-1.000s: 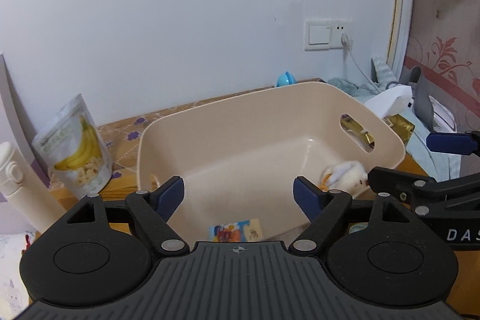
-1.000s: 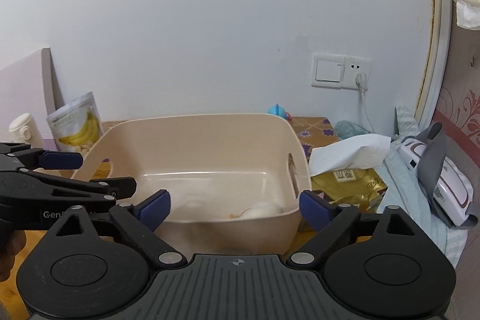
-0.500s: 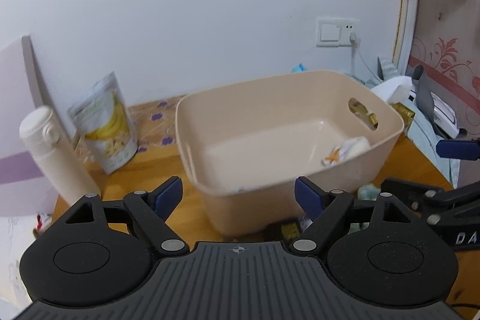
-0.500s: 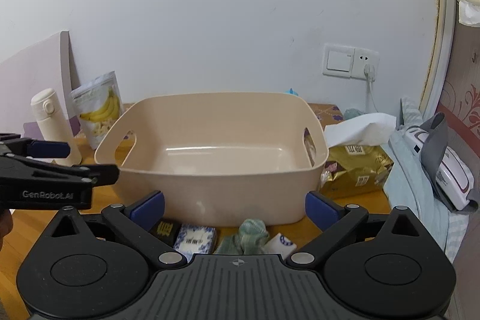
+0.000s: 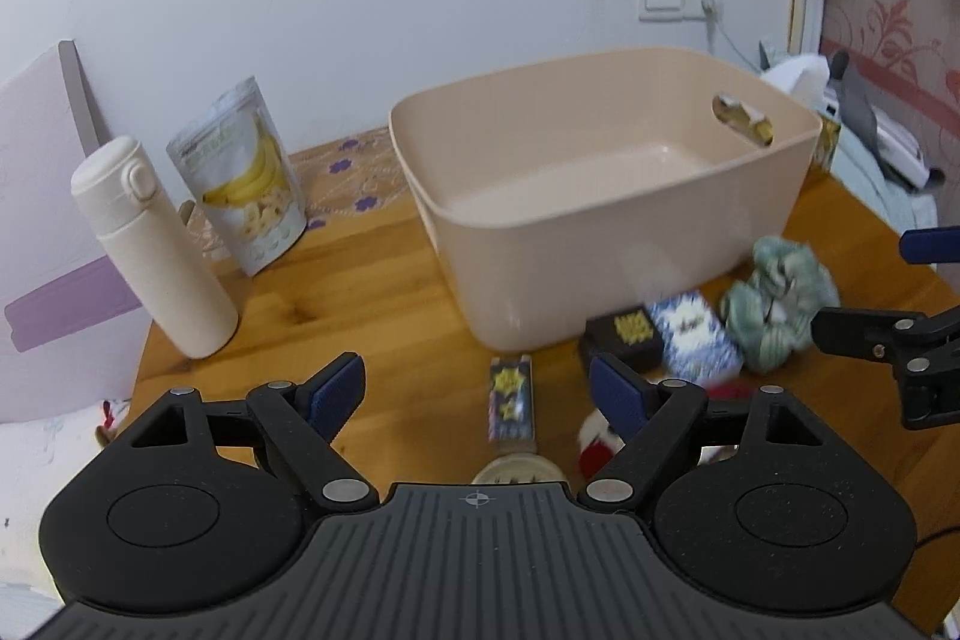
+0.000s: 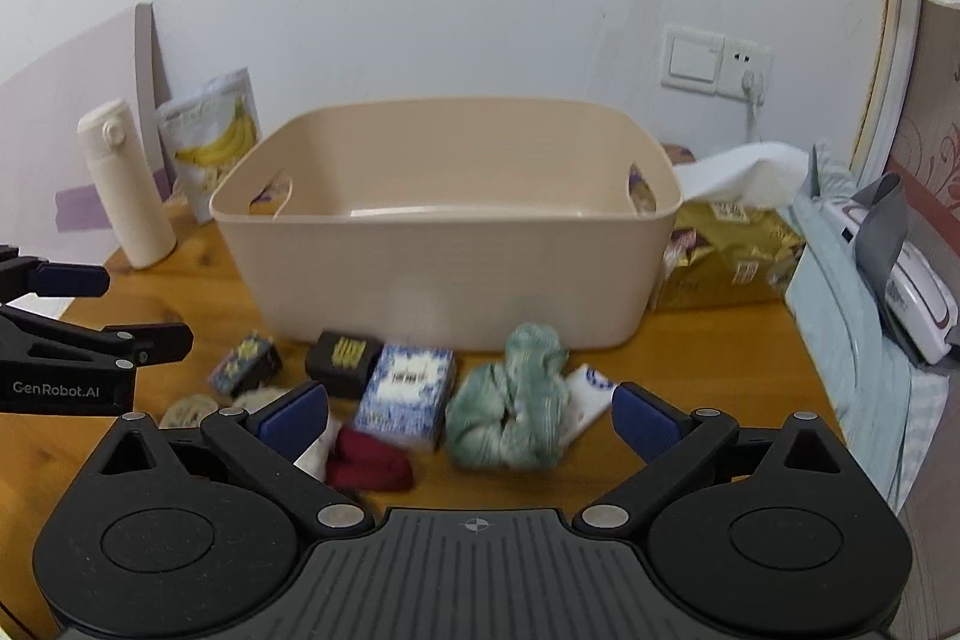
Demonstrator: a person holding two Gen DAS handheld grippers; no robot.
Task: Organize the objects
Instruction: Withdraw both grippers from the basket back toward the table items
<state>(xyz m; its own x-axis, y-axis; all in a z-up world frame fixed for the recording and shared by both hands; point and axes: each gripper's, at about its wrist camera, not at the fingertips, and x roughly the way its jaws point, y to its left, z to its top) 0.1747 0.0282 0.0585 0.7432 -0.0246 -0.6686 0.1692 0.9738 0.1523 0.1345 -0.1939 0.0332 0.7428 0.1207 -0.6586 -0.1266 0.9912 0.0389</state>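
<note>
Hovering spread and empty, left gripper (image 5: 477, 391) and right gripper (image 6: 471, 415) sit back from the beige bin (image 6: 447, 220), likely to survey what to grab. Bin looks empty; items lie on the wooden table (image 5: 360, 292) just in front: green scrunchie (image 6: 510, 400), blue patterned box (image 6: 405, 391), dark box (image 6: 343, 355), red item (image 6: 369, 466).

The left tongs (image 5: 477, 388) are hanging with blue-padded fingers (image 5: 336, 391) spread wide and gripping nothing, while the right tongs (image 6: 471, 415) are hovering level beside them, likewise gaping and bare, each pair's tips showing at the edge of the other's view.
</note>
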